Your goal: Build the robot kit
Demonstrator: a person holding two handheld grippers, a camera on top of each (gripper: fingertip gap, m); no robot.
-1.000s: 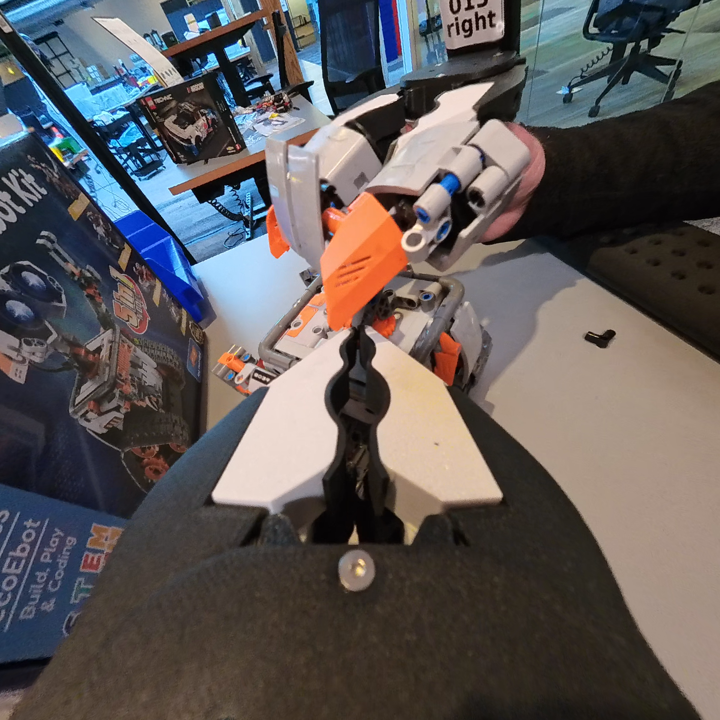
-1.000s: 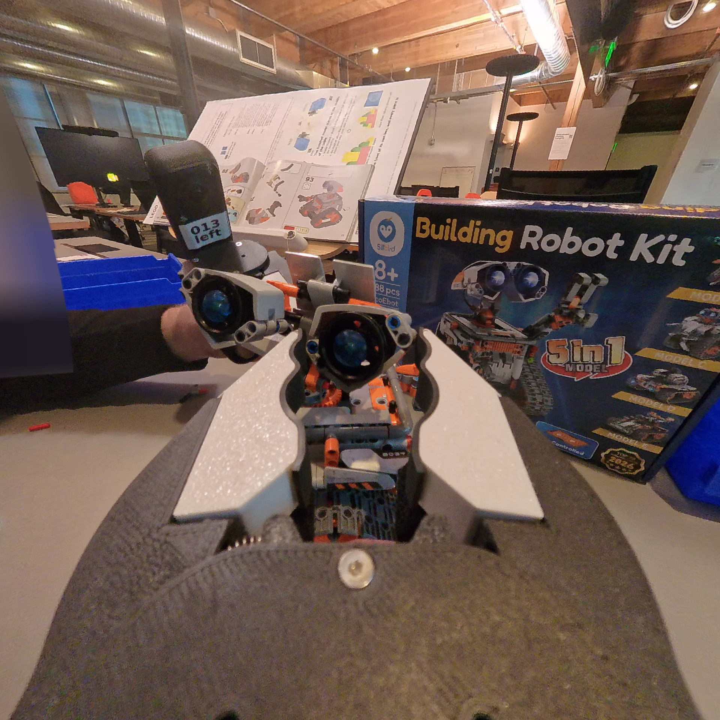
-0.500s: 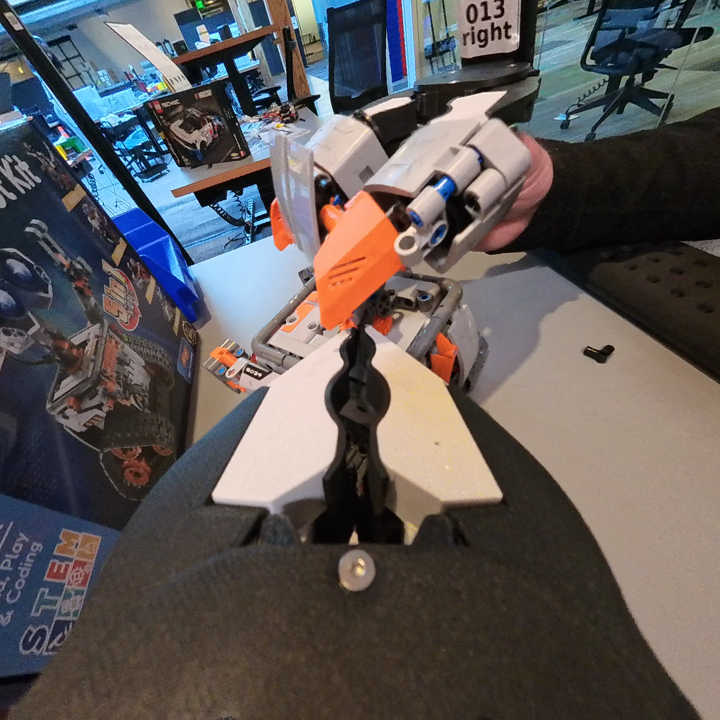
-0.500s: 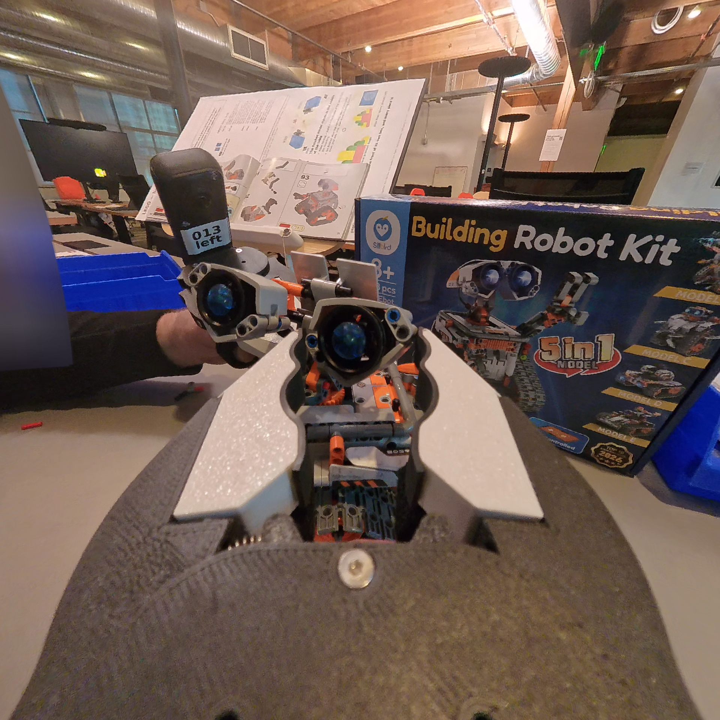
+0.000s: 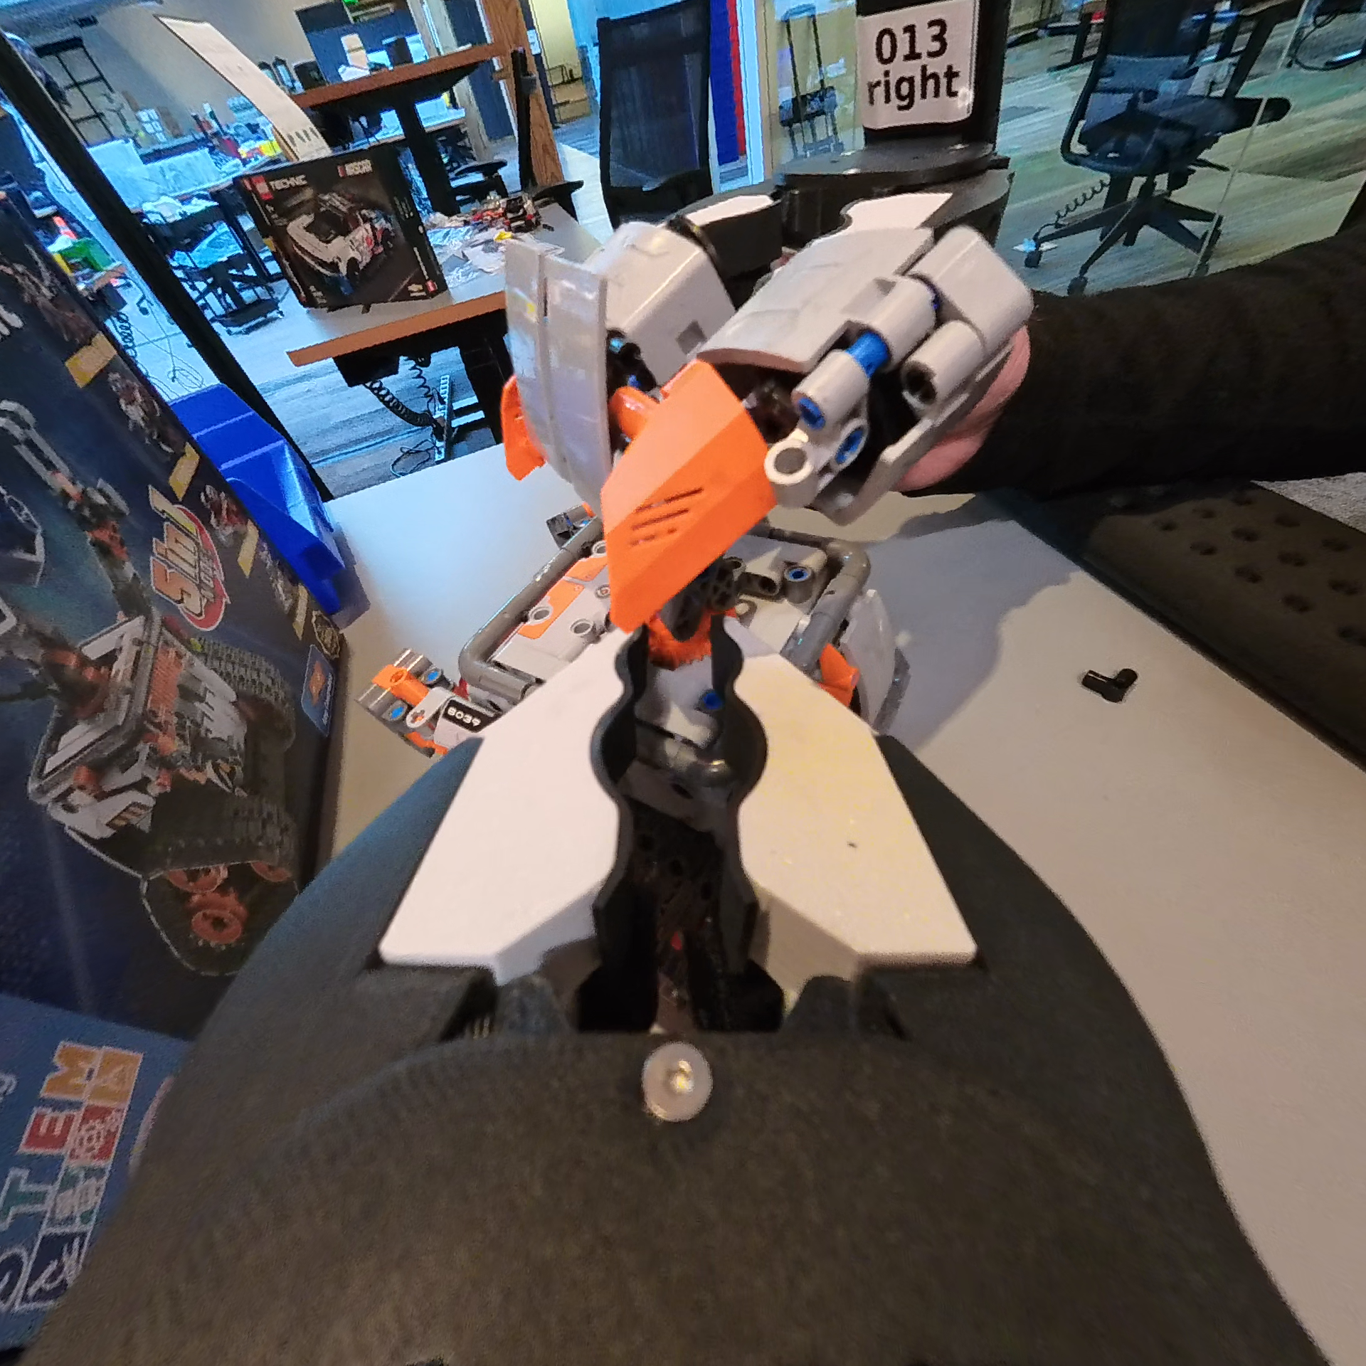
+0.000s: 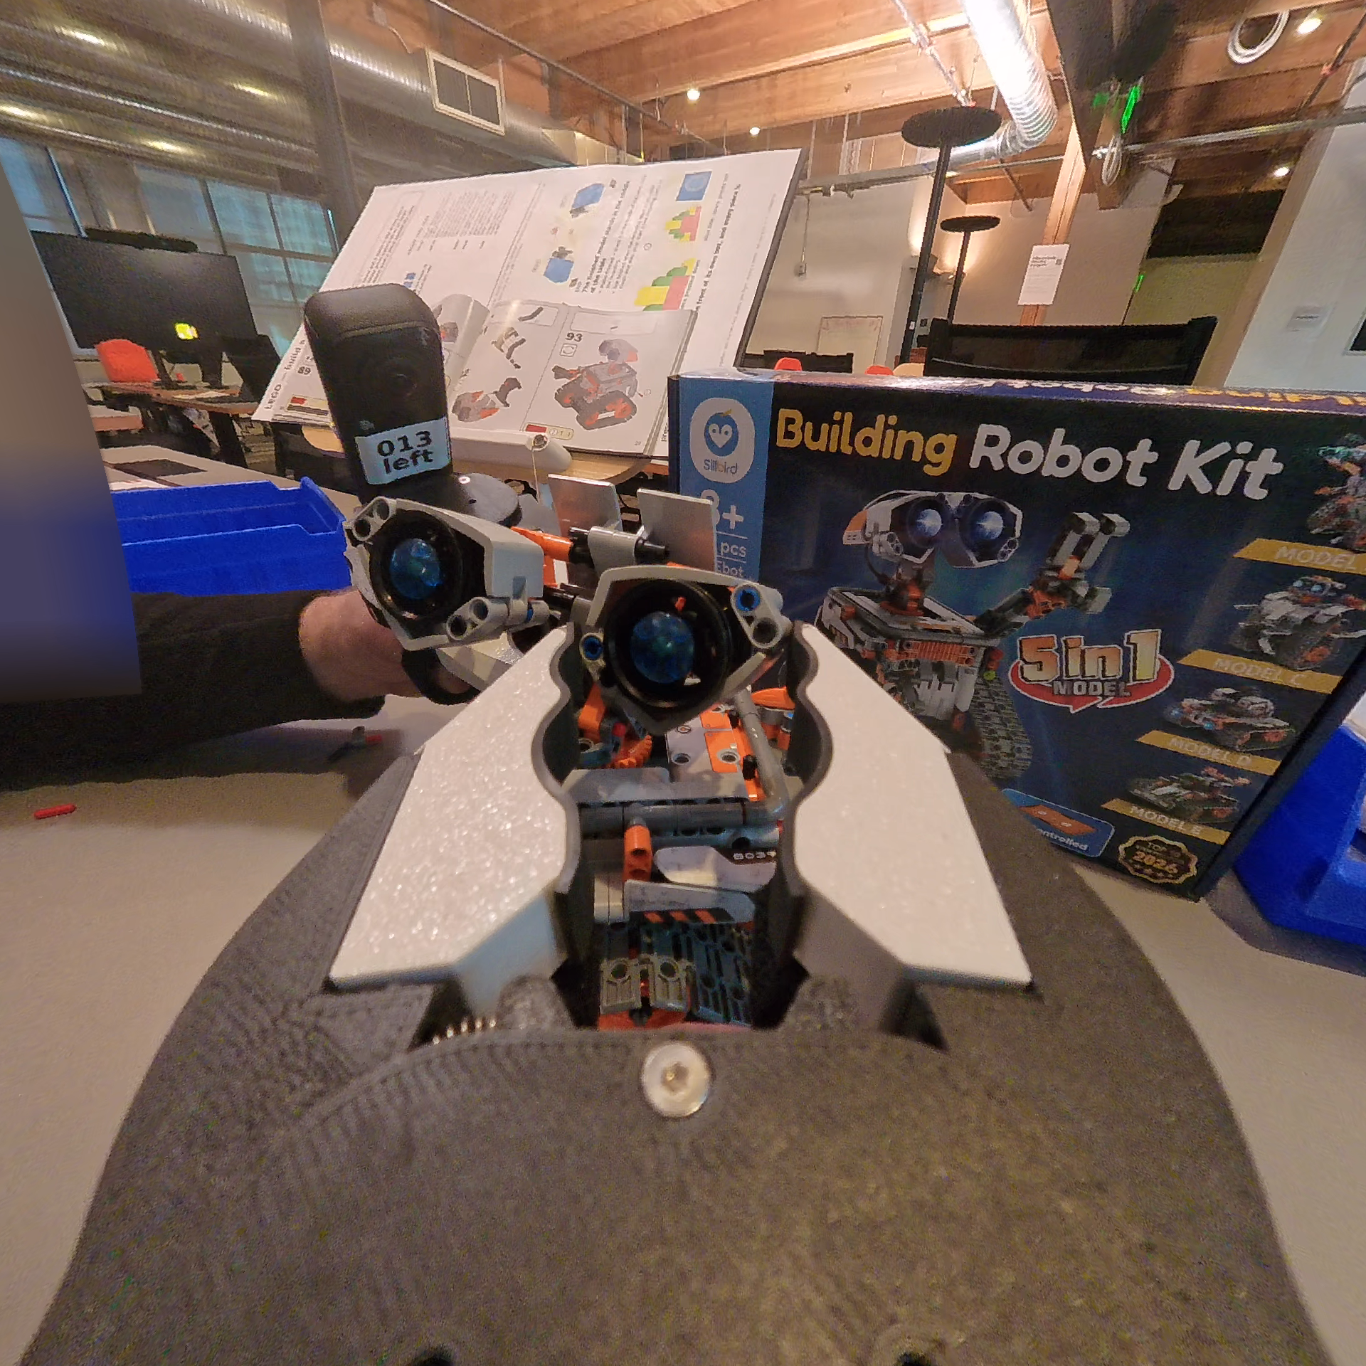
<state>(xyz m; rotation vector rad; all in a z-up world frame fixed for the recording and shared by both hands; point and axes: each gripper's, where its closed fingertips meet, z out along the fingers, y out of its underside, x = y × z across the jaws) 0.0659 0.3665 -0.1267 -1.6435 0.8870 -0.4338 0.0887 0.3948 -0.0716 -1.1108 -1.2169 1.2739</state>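
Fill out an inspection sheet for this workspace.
Surface: pale table, small loose parts on it.
Things in hand: toy robot of grey and orange bricks, held by both grippers.
Clutter: black pin, red pin, kit box, blue bin, open booklet.
Grippers: left gripper straddles the robot's neck, grip unclear; right gripper clamps one eye pod.
Cables: coiled cable under a far desk.
Surroundings: office chair, desks.

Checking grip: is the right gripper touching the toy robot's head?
Touching. Right wrist view: the toy robot's head sits wedged against both fingers of the right gripper.
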